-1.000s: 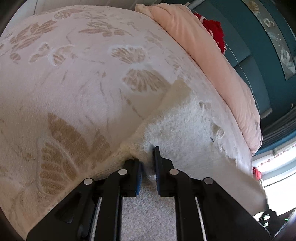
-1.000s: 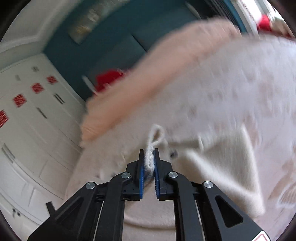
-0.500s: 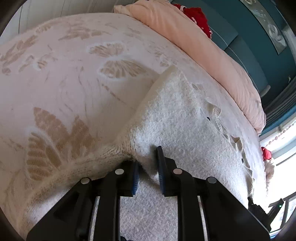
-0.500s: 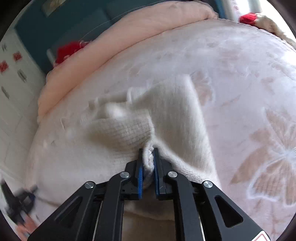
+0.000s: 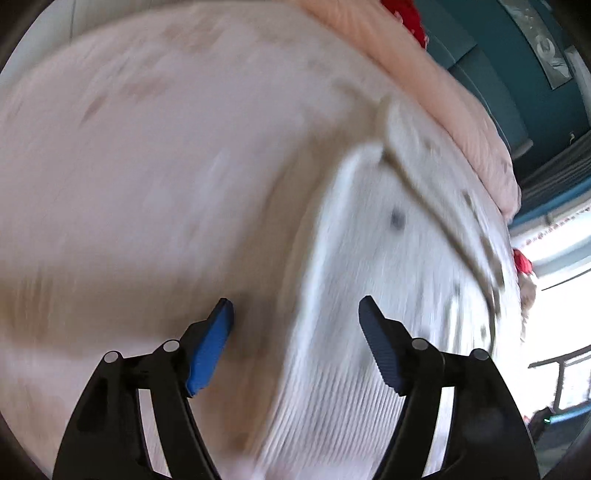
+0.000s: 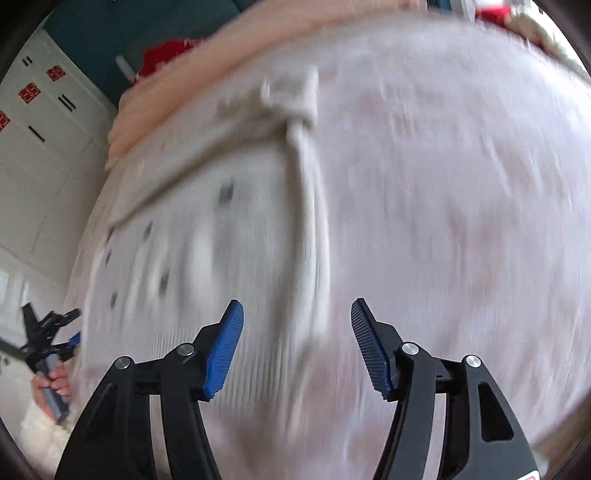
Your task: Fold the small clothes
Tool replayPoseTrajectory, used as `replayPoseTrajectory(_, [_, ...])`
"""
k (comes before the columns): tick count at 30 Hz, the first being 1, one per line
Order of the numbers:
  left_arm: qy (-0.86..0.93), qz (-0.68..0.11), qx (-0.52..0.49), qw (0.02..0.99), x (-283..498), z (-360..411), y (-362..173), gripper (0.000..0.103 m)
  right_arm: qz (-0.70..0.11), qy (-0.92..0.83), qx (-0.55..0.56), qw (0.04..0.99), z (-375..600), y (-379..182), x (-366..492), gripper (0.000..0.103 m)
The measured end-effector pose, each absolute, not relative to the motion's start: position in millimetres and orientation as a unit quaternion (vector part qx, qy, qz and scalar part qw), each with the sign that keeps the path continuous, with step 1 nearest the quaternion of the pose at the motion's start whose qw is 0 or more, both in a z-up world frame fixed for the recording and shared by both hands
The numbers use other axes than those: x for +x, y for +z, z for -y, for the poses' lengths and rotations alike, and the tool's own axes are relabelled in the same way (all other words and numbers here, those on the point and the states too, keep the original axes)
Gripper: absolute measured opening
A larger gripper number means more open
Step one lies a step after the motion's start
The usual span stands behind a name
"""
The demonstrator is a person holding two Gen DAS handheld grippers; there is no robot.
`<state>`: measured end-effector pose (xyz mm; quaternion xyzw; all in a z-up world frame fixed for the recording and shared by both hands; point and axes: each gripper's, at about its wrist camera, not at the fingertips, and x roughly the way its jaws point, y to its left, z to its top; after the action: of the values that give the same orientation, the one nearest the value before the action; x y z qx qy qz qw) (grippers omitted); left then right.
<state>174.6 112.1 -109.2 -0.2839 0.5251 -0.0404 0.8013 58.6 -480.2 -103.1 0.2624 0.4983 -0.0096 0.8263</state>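
Observation:
A cream knit garment with small dark buttons lies spread on the pale floral bedspread; both views are blurred by motion. My left gripper hovers over the garment's left edge, its jaws opening, nothing between the blue pads. In the right wrist view the same garment fills the left half. My right gripper hangs above its right edge, jaws opening and holding nothing. The left gripper also shows at the far left edge of that view, held in a hand.
A pink folded duvet runs along the far side of the bed, with something red behind it. A teal wall stands beyond. White cupboard doors with red stickers are at the left. The bedspread extends right.
Both grippers have let go of the knit garment and their jaws have spread wide. Both hands pulled back across the bed, and the garment now lies flat.

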Motion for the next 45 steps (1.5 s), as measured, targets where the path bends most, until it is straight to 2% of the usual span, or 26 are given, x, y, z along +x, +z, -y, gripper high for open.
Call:
replayPoseTrajectory(1, [-0.049, -0.518, -0.286, 0.804, 154.5, -110.7, -109.1, 0.07, -0.506, -0.001, 0.275, 0.818, 470.2, -108.8, 39.4, 0.062])
replayPoseTrajectory(3, [-0.054, -0.509, -0.291, 0.808, 132.2, -103.4, -108.3, 0.082, -0.513, 0.013, 0.306, 0.802, 456.7, -125.2, 17.0, 0.065])
replayPoseTrajectory(6, [-0.059, -0.501, -0.31, 0.806, 125.8, -88.3, -108.7, 0.09, -0.486, 0.017, 0.319, 0.814, 440.6, -128.8, 13.3, 0.071])
replayPoseTrajectory(10, [-0.052, -0.501, -0.326, 0.8, 144.6, -77.6, -110.6, 0.087, -0.463, 0.02, 0.352, 0.814, 430.0, -133.7, 40.8, 0.069])
replayPoseTrajectory(11, [-0.052, -0.505, -0.328, 0.797, 147.9, -74.3, -111.5, 0.067, -0.46, 0.016, 0.35, 0.816, 427.8, -132.7, 44.1, 0.055])
replayPoseTrajectory(12, [-0.058, -0.517, -0.337, 0.785, 154.1, -73.1, -113.8, 0.042, -0.458, 0.014, 0.348, 0.818, 425.4, -131.3, 47.7, 0.019])
replayPoseTrajectory(13, [-0.067, -0.524, -0.349, 0.774, 157.2, -72.7, -115.5, 0.03, -0.465, 0.019, 0.351, 0.813, 421.7, -131.0, 55.8, 0.011])
replayPoseTrajectory(14, [-0.074, -0.536, -0.367, 0.756, 160.2, -72.7, -118.0, 0.012, -0.465, 0.018, 0.361, 0.808, 420.8, -128.5, 58.2, 0.011])
replayPoseTrajectory(17, [-0.07, -0.518, -0.381, 0.762, 147.8, -76.1, -102.8, 0.011, -0.427, 0.021, 0.361, 0.829, 417.4, -100.2, 49.8, 0.01])
replayPoseTrajectory(20, [-0.098, -0.482, -0.359, 0.793, 124.5, -76.3, -59.5, 0.009, -0.39, 0.033, 0.358, 0.848, 422.4, -62.0, 26.8, 0.009])
replayPoseTrajectory(24, [-0.122, -0.471, -0.33, 0.809, 87.8, -78.4, -26.6, 0.009, -0.378, 0.04, 0.342, 0.859, 428.4, -36.5, -10.0, 0.008])
replayPoseTrajectory(27, [-0.128, -0.478, -0.306, 0.813, 50.4, -83.5, -17.0, 0.009, -0.405, 0.051, 0.309, 0.859, 427.0, -32.7, -49.1, 0.008])
replayPoseTrajectory(33, [-0.151, -0.544, -0.226, 0.794, -53.0, -87.6, -25.2, 0.007, -0.522, 0.111, 0.215, 0.818, 399.6, -53.9, -133.0, 0.008])
replayPoseTrajectory(37, [-0.177, -0.571, -0.206, 0.774, -102.0, -90.3, -19.2, 0.007, -0.559, 0.137, 0.21, 0.79, 394.4, -56.5, -180.0, 0.008])
replayPoseTrajectory(41, [-0.192, -0.544, -0.184, 0.796, -99.6, -90.9, 18.4, 0.007, -0.541, 0.155, 0.203, 0.801, 394.3, -28.5, -182.5, 0.008])
replayPoseTrajectory(45, [-0.213, -0.466, -0.174, 0.841, -27.8, -73.9, 69.8, 0.007, -0.437, 0.15, 0.221, 0.859, 424.6, 28.0, -113.6, 0.009])
